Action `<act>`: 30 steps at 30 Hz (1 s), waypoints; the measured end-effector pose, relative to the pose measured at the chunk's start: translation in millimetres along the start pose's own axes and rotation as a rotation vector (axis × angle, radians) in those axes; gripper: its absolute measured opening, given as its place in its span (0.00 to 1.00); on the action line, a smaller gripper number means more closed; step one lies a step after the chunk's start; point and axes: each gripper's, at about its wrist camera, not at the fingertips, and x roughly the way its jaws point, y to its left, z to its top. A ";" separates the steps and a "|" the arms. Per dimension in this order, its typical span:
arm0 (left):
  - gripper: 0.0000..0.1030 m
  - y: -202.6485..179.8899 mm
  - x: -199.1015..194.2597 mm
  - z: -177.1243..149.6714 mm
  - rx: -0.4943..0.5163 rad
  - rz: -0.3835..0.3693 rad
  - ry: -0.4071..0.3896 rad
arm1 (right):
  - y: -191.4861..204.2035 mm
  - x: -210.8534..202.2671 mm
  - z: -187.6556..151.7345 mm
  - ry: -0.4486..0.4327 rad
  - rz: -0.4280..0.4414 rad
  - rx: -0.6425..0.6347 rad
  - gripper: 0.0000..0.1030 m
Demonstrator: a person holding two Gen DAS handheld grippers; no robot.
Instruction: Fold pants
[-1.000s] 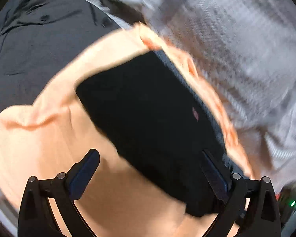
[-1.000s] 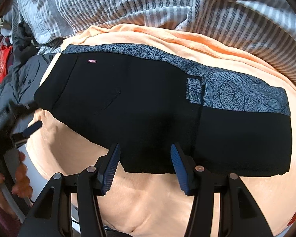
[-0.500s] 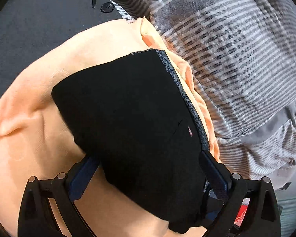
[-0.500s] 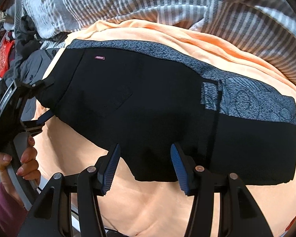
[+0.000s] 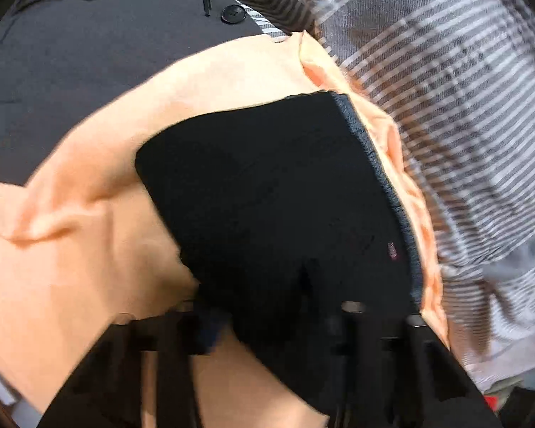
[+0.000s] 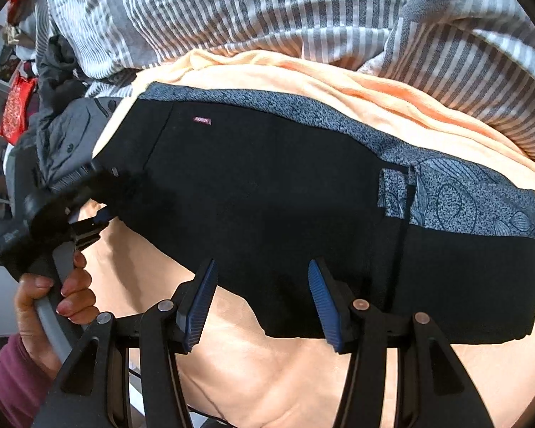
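Note:
Black pants with a grey patterned side strip lie folded lengthwise on an orange sheet. My right gripper is open at the pants' near edge, its blue pads either side of the hem. My left gripper is at the pants' left end, blurred by motion. In the left wrist view the pants lie between its blurred fingers, which look closed in on the cloth edge.
A grey-and-white striped duvet is bunched behind the pants. A dark grey buttoned garment lies to the left. Red packaging sits at the far left. My hand holds the left gripper's handle.
My left gripper has moved in over the pants' left end and its fingers have closed inward. My right gripper has held still, open.

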 end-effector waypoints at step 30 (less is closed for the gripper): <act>0.24 -114.7 -30.7 -78.1 0.877 0.412 -0.302 | 191.5 59.2 168.3 0.428 0.205 -0.403 0.86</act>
